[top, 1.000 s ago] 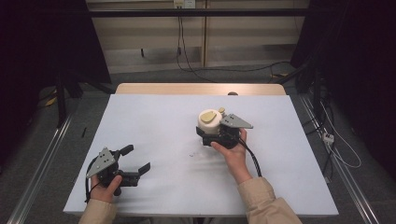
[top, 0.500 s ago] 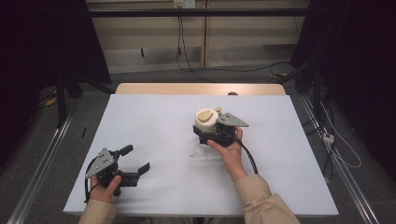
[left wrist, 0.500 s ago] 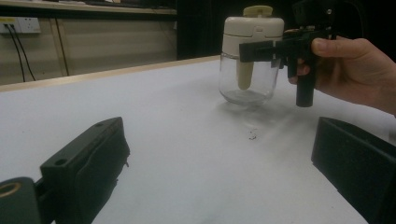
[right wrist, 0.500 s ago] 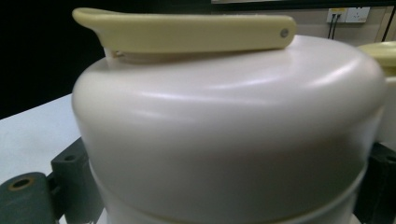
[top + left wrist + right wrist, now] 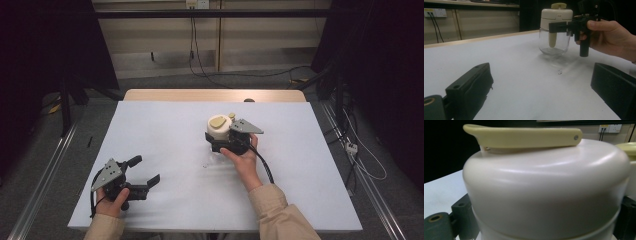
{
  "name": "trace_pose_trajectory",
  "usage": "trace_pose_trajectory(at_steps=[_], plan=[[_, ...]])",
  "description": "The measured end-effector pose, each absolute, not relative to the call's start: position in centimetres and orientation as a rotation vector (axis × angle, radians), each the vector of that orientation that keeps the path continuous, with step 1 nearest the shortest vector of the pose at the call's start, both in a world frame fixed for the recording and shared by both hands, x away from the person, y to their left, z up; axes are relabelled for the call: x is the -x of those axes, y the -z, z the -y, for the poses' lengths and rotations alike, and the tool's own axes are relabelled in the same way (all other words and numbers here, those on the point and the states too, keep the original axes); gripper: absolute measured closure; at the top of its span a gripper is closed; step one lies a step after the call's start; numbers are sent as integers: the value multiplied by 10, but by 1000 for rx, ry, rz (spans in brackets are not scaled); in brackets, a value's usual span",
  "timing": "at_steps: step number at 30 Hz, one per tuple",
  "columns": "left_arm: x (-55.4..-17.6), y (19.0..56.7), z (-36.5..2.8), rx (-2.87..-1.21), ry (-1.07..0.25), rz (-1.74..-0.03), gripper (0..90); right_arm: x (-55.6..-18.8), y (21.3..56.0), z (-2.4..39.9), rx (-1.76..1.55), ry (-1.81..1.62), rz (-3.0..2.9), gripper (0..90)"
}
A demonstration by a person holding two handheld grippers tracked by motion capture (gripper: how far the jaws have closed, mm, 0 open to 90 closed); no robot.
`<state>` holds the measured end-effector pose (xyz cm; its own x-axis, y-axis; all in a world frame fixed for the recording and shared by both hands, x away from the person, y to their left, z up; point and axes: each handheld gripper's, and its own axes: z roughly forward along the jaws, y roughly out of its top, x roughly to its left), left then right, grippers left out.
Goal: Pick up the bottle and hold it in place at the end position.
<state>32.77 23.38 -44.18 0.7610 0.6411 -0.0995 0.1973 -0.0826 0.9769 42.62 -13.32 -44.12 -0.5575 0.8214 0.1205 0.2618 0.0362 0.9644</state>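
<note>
Fingers of the right gripper (image 5: 219,141) sit clamped on the jar (image 5: 555,32), 1 black jaw on each side of its cream lid (image 5: 544,192) — the left gripper view shows a jaw lying across the seam where lid meets glass. The jar stands upright on the white table (image 5: 310,170), its long axis vertical, a pale yellow flip tab (image 5: 524,136) lying flat on top just above the jaws. A cream stem hangs down inside the clear glass body, which looks empty.

Fingers of the left gripper (image 5: 142,176) stand wide apart, holding nothing, resting low on the table near its front left corner. From them the jar lies forward and to the right, well apart.

So the right hand (image 5: 244,159) is the near one — it already has the jar. Any lift or twist, I judge, turns on keeping that vertical axis straight between the 2 jaws; the grip is high on the lid, so the glass below could swing or separate.
</note>
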Motion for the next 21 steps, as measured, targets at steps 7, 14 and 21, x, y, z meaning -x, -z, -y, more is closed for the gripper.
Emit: trace_pose_trajectory(at_steps=[7, 14, 21], plan=[[-327, 442, -234, -1642, -417, -685, 32, -430, 442, 130, -1097, -1553, -1838, 67], [-327, 442, -234, -1641, -418, -686, 32, -432, 443, 128, -1102, -1549, -1844, 67], [-327, 442, -234, -1642, -420, -689, 31, -433, 444, 129, -1111, -1555, -1838, 67]])
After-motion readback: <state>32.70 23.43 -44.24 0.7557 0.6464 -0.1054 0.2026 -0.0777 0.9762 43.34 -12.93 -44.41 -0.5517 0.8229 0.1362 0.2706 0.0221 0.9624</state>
